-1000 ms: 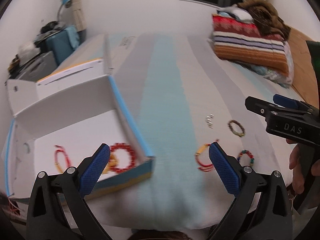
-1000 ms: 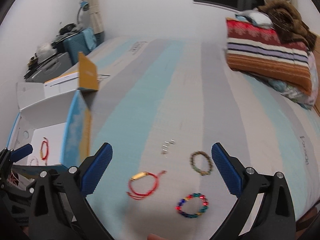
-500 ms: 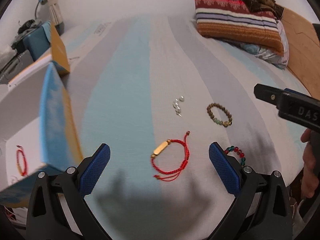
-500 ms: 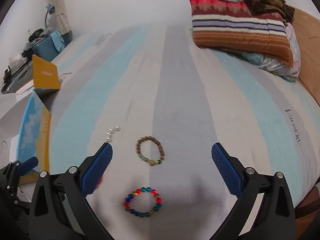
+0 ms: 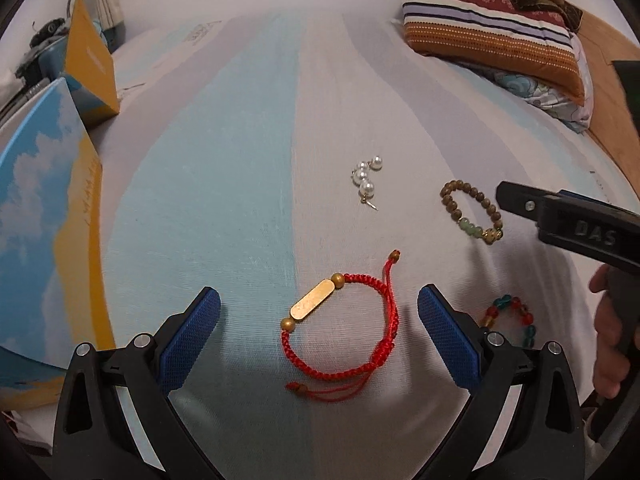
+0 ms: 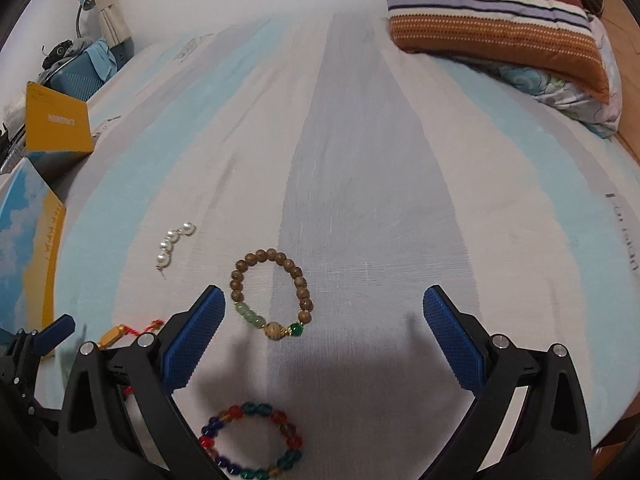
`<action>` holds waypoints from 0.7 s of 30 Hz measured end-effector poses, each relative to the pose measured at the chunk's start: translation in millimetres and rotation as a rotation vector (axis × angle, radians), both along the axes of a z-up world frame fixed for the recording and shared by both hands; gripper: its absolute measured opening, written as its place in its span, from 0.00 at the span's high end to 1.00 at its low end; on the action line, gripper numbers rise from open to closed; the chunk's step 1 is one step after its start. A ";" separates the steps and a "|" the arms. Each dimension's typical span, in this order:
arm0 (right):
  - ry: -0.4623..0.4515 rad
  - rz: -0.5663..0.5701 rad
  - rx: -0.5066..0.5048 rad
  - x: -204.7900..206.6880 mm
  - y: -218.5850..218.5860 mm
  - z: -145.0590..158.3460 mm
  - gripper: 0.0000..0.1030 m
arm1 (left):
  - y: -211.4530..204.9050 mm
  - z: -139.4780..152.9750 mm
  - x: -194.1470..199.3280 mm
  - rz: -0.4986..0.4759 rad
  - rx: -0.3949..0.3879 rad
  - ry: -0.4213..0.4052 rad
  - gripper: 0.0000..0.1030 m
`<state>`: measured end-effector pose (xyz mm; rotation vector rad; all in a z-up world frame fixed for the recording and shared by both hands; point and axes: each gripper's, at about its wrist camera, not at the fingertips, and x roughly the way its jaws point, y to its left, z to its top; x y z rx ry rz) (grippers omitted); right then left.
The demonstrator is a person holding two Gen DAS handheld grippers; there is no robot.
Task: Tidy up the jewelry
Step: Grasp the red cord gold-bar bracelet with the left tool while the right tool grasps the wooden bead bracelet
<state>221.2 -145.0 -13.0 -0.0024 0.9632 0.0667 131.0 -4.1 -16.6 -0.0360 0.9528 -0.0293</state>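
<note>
Left wrist view: the left gripper (image 5: 319, 332) hangs with fingers spread wide, the red cord bracelet (image 5: 344, 330) (gold bar on its upper left) lying flat on the striped bedsheet (image 5: 248, 168) between them, touching neither; pearl string (image 5: 366, 178) farther ahead.

Right wrist view: the right gripper (image 6: 327, 338) is likewise spread; the wooden bead bracelet (image 6: 270, 294) lies just beside its left finger; the multicoloured bead bracelet (image 6: 252, 442) lies nearer the camera.

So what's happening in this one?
A person is sorting jewelry on a bed with two handheld grippers. The left gripper, jaws open, is lined up over the red bracelet. The right gripper, also open and empty, points toward the wooden bracelet. Pearls and a colored bead bracelet lie loose; the box sits left.
</note>
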 end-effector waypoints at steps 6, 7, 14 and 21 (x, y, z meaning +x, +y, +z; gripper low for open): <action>0.036 -0.017 0.008 8.5 -5.3 -20.3 0.08 | 3.6 -10.4 0.3 0.002 0.004 0.019 0.08; 0.037 -0.013 -0.001 8.4 -3.4 -21.5 0.12 | 3.0 -13.2 1.0 0.002 0.005 0.027 0.10; 0.062 0.023 -0.006 9.8 1.5 -31.6 0.39 | 5.7 -16.7 -1.7 0.011 0.011 0.034 0.30; 0.068 0.053 0.003 7.4 5.5 -32.0 0.73 | 4.3 -14.6 -5.0 0.011 0.021 0.036 0.54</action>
